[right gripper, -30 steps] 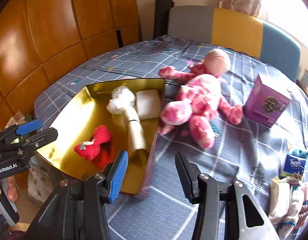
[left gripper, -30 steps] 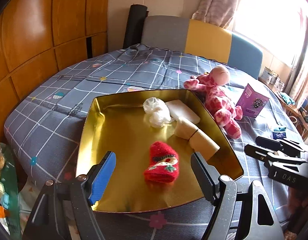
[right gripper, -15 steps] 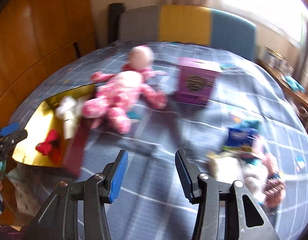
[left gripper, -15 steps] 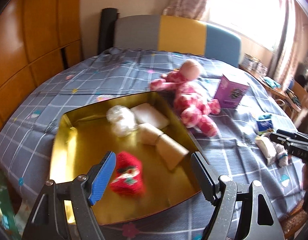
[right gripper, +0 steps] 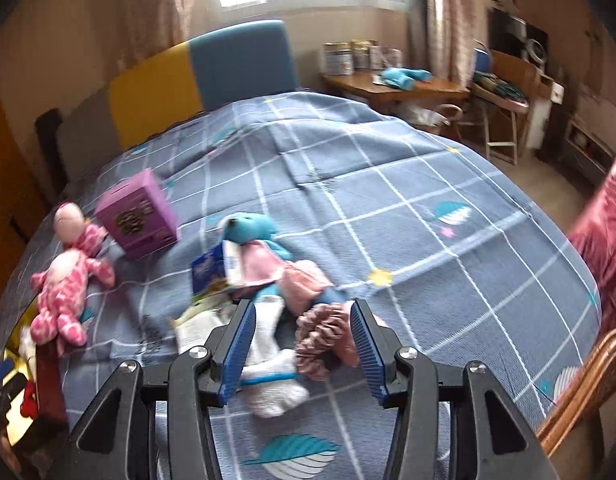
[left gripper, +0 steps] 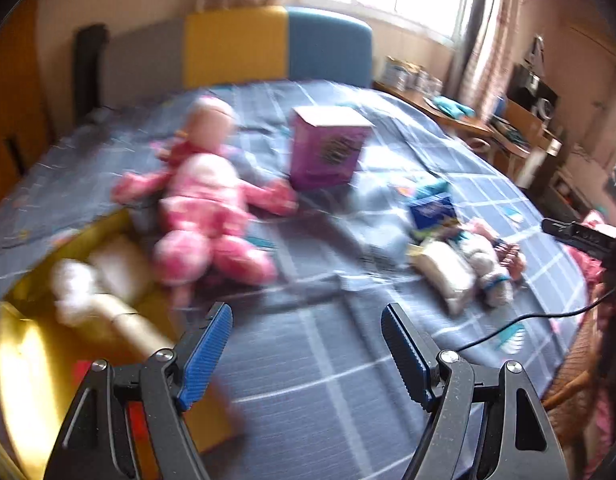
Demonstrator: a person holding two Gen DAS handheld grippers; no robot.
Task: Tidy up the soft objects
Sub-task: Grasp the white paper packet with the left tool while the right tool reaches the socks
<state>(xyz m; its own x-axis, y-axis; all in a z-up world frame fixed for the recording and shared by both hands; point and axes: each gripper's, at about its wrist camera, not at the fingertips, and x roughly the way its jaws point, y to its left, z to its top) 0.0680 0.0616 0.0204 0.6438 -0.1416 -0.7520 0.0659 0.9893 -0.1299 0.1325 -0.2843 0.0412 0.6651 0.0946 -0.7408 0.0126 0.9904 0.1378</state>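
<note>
Pink ruffled scrunchie (right gripper: 321,334) and white sock (right gripper: 274,364) in pile on bed (right gripper: 447,216), between spread right tongs (right gripper: 302,346). Blue plush (right gripper: 250,230) behind. Left tongs (left gripper: 306,354) spread, empty, beside gold tray (left gripper: 32,364).

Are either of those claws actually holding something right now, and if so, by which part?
Nothing is held. The left claw is open over bare bedspread. The right claw is open above the white sock and the pink ruffled piece, not closed on either.
</note>
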